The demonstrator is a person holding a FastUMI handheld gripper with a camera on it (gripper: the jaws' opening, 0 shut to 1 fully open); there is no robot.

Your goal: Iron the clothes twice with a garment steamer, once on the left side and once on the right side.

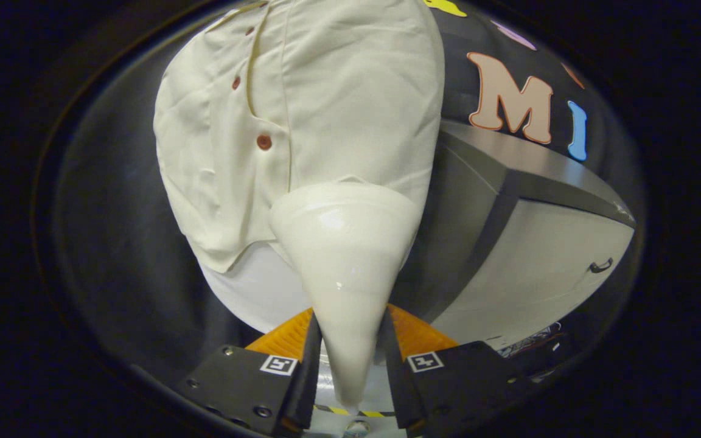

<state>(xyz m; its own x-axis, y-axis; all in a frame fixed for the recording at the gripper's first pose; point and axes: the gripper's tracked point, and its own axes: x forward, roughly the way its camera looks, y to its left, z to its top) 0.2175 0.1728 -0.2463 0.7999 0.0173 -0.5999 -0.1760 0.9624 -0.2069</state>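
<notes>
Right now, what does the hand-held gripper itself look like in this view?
The hand-held gripper has two flat, slab-like fingers, each on a dark angular block with small screws. Each block carries a square black-and-white fiducial tag. Ribbed orange panels sit behind them.

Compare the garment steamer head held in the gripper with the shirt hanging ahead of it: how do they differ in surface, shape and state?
The garment steamer head is smooth and glossy; the shirt is matte cloth with creases. The steamer head is a rigid cone widening toward the shirt; the shirt hangs soft and flat, with reddish-brown buttons. The gripper is shut on the steamer's narrow end, while the shirt hangs free beyond the fingers. Both are cream-white.
</notes>
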